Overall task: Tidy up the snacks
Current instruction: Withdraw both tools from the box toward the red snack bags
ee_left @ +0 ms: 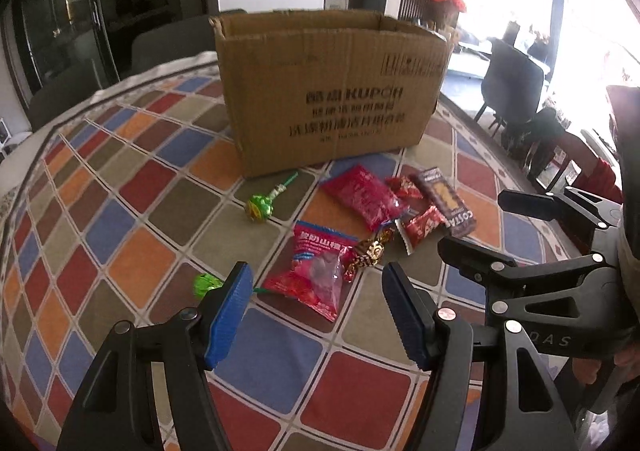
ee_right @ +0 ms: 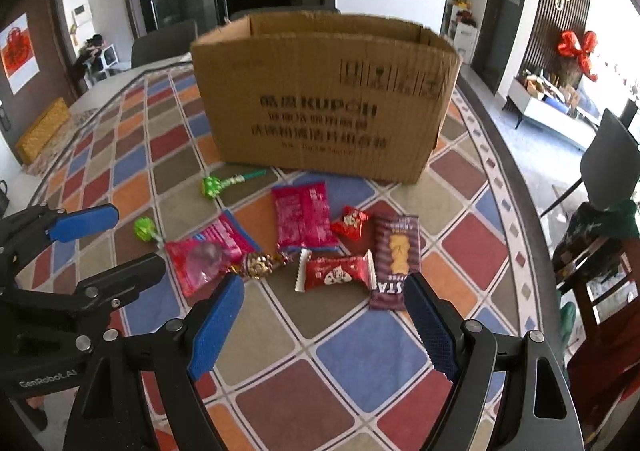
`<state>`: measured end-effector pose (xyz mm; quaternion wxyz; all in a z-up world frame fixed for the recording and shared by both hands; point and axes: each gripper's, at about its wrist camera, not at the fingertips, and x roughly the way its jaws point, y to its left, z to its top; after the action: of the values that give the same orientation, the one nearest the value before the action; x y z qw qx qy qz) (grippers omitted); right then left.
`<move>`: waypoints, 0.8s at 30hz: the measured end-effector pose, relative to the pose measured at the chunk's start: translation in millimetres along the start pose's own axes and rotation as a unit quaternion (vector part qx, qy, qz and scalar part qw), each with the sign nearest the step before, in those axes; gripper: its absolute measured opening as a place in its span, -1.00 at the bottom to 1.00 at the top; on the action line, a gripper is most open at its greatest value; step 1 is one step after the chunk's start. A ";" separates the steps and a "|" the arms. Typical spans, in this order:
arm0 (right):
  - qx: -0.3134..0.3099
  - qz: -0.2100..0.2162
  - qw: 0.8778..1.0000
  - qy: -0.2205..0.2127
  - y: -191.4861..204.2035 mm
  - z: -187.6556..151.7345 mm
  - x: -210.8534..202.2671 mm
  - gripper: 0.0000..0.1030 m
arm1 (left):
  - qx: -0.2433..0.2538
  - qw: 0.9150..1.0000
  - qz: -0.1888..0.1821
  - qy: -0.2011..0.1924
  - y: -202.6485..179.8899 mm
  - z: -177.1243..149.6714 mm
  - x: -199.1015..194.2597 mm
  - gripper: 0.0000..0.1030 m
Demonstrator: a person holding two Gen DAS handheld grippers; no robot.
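One cardboard box (ee_right: 324,99) stands at twelve o'clock. Two green lollipops (ee_right: 212,186) (ee_right: 144,227) lie at ten o'clock. There are three large packets: pink (ee_right: 204,257), red (ee_right: 302,217), brown biscuit (ee_right: 396,259). Also two small red candies (ee_right: 351,222) (ee_right: 336,271) and one gold sweet (ee_right: 258,265).

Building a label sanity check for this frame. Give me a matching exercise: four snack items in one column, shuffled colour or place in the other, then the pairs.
Items:
1. cardboard box
2. lollipop nearest the box
3. biscuit packet
4. foil-wrapped candy

Descriptions:
A. gold and brown wrapper, between the pink bag with a clear window and the small red packet
B. brown, printed black text, open top, behind all the snacks
C. dark purple wrapper with a biscuit picture, rightmost snack in the right wrist view
D. green wrapper, stick pointing toward the box

Pairs: 1-B, 2-D, 3-C, 4-A
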<state>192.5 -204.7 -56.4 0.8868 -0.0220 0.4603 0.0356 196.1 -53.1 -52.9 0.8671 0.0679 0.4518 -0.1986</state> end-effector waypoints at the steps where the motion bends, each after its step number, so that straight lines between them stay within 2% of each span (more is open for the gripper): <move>1: 0.002 0.000 1.000 0.006 -1.2 0.2 4.5 0.60 | -0.001 1.000 0.001 0.005 0.4 0.2 4.2 0.29; 9: 0.024 0.010 0.998 0.055 -12.8 -0.6 39.4 0.60 | -0.012 0.999 -0.012 0.037 4.1 3.2 36.0 0.29; 24: 0.014 -0.018 0.997 0.076 -15.0 6.8 65.6 0.60 | -0.019 0.997 -0.009 0.074 10.7 5.0 72.0 0.27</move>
<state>236.9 -216.3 -106.0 0.8500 -0.0211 0.5262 0.0111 241.2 -65.2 -109.0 0.8307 0.0622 0.5188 -0.1921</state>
